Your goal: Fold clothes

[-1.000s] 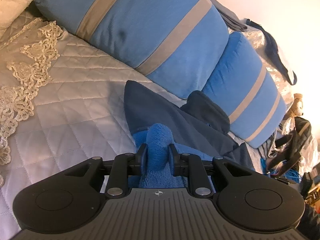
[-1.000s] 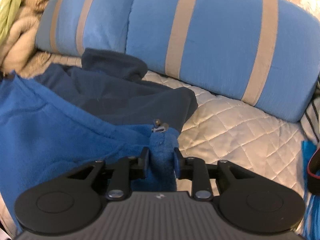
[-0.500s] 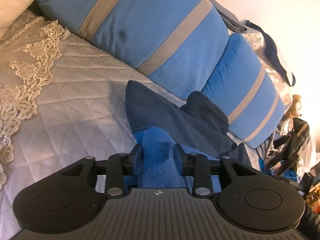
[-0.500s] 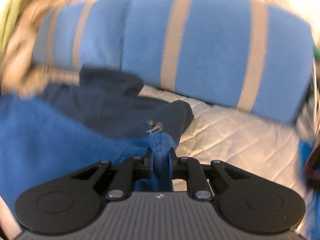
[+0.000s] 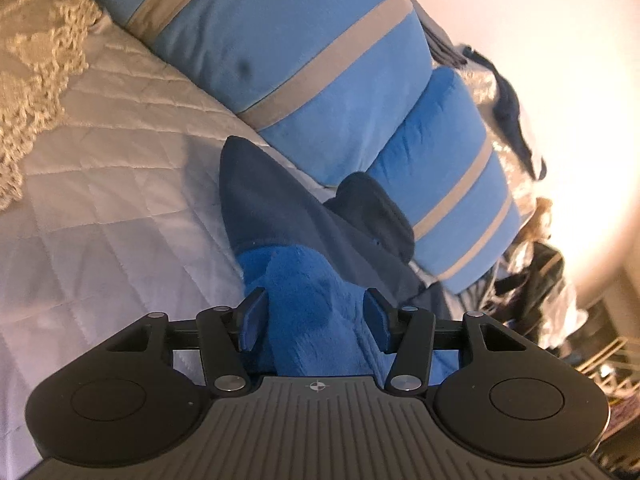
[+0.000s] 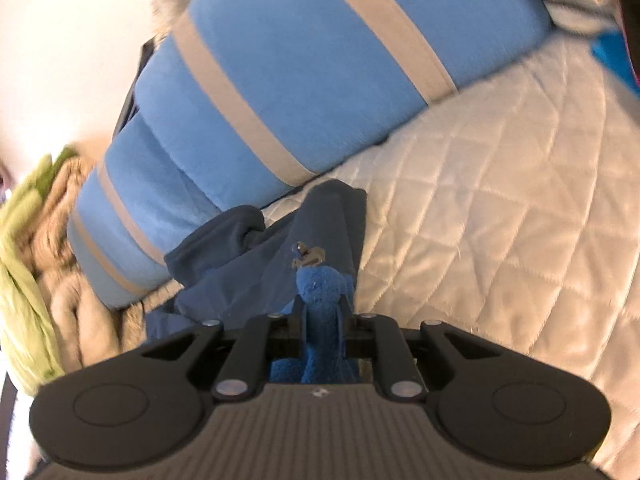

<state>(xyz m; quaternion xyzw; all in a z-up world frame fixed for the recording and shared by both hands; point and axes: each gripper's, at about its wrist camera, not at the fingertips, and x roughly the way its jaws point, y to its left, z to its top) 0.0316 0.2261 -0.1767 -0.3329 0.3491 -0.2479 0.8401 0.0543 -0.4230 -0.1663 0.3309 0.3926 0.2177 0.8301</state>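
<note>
So the fleece jacket (image 5: 316, 300) is lying on the quilted bedspread (image 5: 112, 184), stretched out away from both grippers with its long axis running up toward the striped blue pillows (image 5: 304, 64). The far end tapers to a dark navy point just ahead of the left gripper (image 5: 316, 312) and stops right at the foot of the pillows; a rolled navy bit, maybe collar or hood, sits up against them.

Compared with a second ago, the left gripper's jaws have just been opening. The bright blue fleece is still between them, but the pads now stand clear of it on both sides, so it's loose, not pinched. The right gripper (image 6: 322, 316) went the other way: it was only loosely around the cloth before, and now it's clamped tight on a bunched fold of blue fleece. Its view has also rolled hard, so the pillows that ran level across the top now slant steeply from lower left to upper right.

Looks-wise: fluffy royal blue on one face, smooth navy on the other, with a small metal zipper pull (image 6: 308, 254) sitting just past the right gripper's fingertips. A beige blanket (image 6: 60, 240) and something lime green (image 6: 24, 264) are off to its left.
</note>
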